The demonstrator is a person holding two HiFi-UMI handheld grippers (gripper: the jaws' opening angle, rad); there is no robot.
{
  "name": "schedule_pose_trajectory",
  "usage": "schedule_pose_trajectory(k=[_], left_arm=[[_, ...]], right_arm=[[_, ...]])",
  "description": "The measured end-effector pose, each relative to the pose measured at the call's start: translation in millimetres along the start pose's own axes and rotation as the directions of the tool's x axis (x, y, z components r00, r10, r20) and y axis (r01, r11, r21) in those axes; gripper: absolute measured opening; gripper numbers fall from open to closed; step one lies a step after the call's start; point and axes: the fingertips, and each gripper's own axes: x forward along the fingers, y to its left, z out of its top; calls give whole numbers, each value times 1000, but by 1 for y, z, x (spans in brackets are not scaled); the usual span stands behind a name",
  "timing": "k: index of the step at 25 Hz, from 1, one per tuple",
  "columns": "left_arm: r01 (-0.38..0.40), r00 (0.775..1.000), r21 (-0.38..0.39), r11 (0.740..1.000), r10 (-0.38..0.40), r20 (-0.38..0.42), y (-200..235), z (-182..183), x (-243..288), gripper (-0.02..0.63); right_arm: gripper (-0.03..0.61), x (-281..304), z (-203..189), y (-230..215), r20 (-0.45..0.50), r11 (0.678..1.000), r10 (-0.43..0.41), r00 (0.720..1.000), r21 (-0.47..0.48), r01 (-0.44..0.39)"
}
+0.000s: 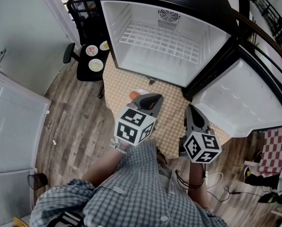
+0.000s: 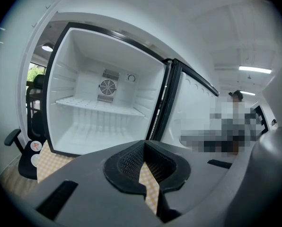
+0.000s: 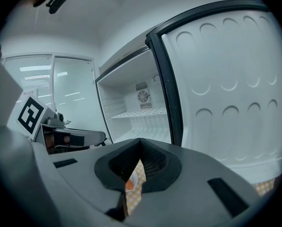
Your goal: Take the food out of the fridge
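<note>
The small black fridge (image 1: 113,32) stands open with a bare wire shelf (image 1: 160,40) and nothing inside; it also fills the left gripper view (image 2: 60,84). A plate with orange food (image 1: 134,95) lies on the checkered mat (image 1: 116,90) before the fridge, partly hidden under my left gripper (image 1: 153,98). That gripper is shut and holds nothing (image 2: 143,144). My right gripper (image 1: 191,109) hangs beside it, nearer the door, also shut and empty (image 3: 140,144). Through its jaws a sliver of the plate (image 3: 130,182) shows.
The fridge door (image 1: 240,98) is swung wide to the right. A black chair (image 1: 90,72) at the left carries three small plates (image 1: 95,65). A white cabinet (image 1: 13,122) stands at the far left. Cables (image 1: 216,183) lie on the wood floor at the right.
</note>
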Motion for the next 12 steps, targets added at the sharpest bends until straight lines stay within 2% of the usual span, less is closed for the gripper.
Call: schedule_pose_trajectory(k=[12], left_arm=[[3, 1000, -19, 1000, -3, -10, -5, -5, -3, 5]], right_arm=[[9, -3, -5, 6, -18, 1000, 18, 1000, -13, -18]])
